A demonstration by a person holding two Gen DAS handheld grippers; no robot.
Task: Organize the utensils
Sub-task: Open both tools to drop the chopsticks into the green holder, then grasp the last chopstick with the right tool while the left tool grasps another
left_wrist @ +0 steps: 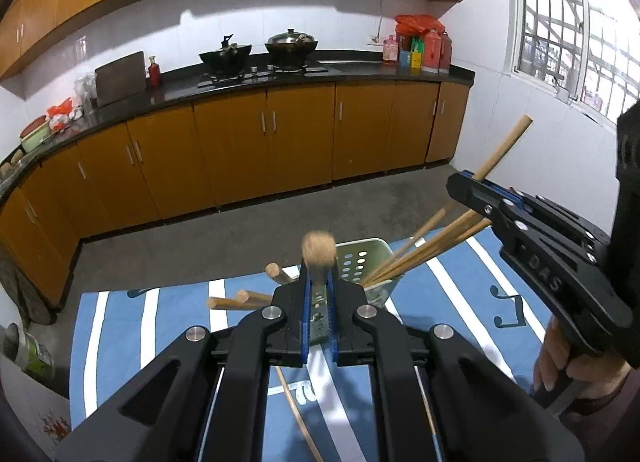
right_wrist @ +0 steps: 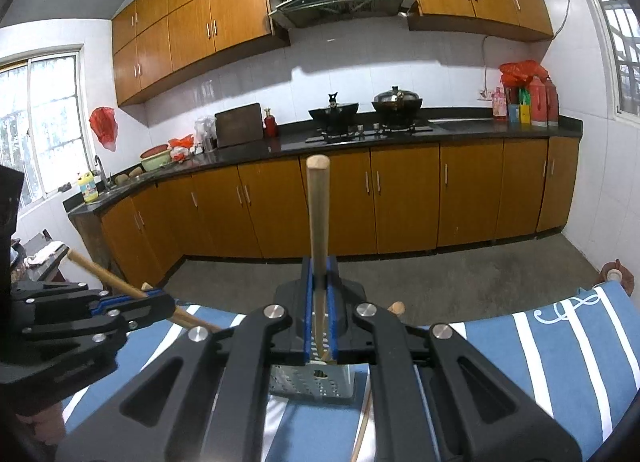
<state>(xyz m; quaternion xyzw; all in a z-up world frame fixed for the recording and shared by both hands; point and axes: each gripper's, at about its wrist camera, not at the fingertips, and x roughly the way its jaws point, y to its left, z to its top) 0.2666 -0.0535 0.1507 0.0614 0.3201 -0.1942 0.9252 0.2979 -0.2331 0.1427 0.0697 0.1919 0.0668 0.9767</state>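
A pale green perforated utensil holder (left_wrist: pixel 366 258) stands on the blue striped cloth (left_wrist: pixel 472 274) with several wooden sticks (left_wrist: pixel 436 242) leaning out of it. My left gripper (left_wrist: pixel 319 282) is shut on a wooden stick (left_wrist: pixel 319 252) whose blurred end points at the camera. My right gripper (right_wrist: pixel 320 282) is shut on another wooden stick (right_wrist: pixel 319 214), held upright above the holder (right_wrist: pixel 316 380). In the left wrist view the right gripper (left_wrist: pixel 480 186) sits above and right of the holder, its stick (left_wrist: pixel 506 146) slanting up. The left gripper (right_wrist: pixel 160 300) shows at the left of the right wrist view.
Several wooden handles (left_wrist: pixel 244 298) stick out left of the holder. One thin stick (left_wrist: pixel 296 414) lies on the cloth under my left gripper. Beyond the table is grey floor (left_wrist: pixel 280 222) and a counter with orange cabinets (left_wrist: pixel 260 142).
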